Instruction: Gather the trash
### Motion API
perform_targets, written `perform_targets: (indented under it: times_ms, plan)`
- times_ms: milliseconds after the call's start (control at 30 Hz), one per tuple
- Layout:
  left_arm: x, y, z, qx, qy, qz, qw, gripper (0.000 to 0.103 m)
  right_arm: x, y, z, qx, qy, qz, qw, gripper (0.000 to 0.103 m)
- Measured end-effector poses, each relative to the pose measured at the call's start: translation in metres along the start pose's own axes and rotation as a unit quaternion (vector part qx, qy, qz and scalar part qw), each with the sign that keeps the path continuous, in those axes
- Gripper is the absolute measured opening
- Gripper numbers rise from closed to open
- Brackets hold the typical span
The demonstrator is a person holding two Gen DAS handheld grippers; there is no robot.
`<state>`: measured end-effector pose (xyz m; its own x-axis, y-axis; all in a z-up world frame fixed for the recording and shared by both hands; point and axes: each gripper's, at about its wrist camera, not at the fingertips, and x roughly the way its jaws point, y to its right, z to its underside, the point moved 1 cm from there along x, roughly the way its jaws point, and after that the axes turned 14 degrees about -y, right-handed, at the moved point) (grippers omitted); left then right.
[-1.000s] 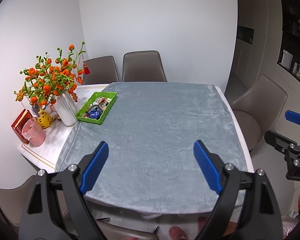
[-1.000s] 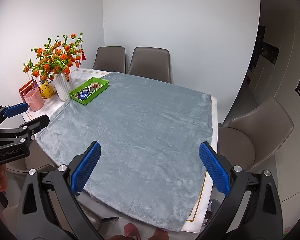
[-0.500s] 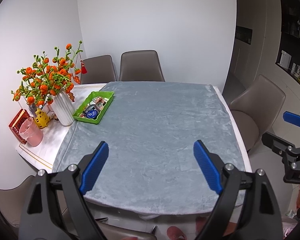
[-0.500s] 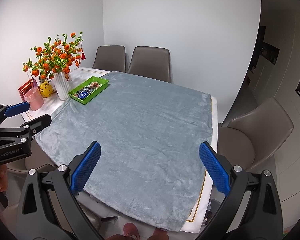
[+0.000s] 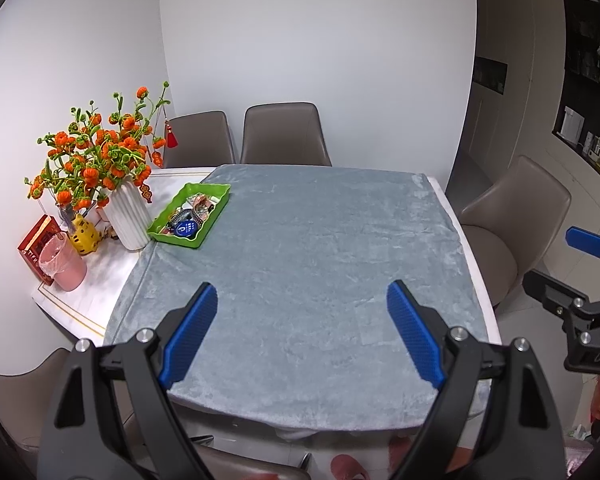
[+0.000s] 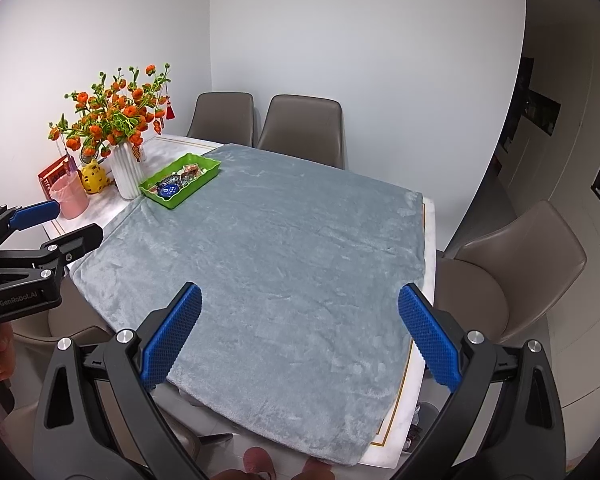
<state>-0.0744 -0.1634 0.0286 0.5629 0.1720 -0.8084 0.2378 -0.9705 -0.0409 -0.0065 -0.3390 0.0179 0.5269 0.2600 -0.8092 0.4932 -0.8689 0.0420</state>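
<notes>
Hovering at the counter's [image 5: 440,200] near edge, both grippers [image 5: 300,336] [image 6: 300,336] hold jaws wide and empty, seemingly readied for trash in the tray [image 5: 168,222] at its far-left corner.

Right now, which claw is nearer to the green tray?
Left. The left claw hovers over the table's near edge, on the tray's side; the right claw hovers further to the right.

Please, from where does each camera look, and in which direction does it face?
Left wrist: sits on the left claw, looks down across the table; the open right claw and some fingers show at right.
Right wrist: sits on the open right claw, faces the same table; the left claw shows at left.
Shared: grey cloth, green tray, white vase.
</notes>
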Motion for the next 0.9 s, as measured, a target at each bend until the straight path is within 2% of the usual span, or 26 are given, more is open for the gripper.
perform_targets:
  times_ms: [200, 367, 900]
  plan:
    - [0.0013, -0.0051, 0.0006, -0.005, -0.002, 0.010, 0.9999, 0.087, -0.0001, -0.0006, -0.0001, 0.000, 0.001, 0.000, 1.000, 0.095]
    - [0.0022, -0.0054, -0.0002, -0.003, 0.001, -0.002, 1.0000, 0.087, 0.0002, 0.0001, -0.0003, -0.004, 0.002, -0.002, 1.000, 0.095]
    - [0.0067, -0.0041, -0.0030, -0.004, -0.001, -0.005, 1.0000, 0.087, 0.0020, 0.0032, -0.0011, -0.008, 0.002, -0.006, 1.000, 0.095]
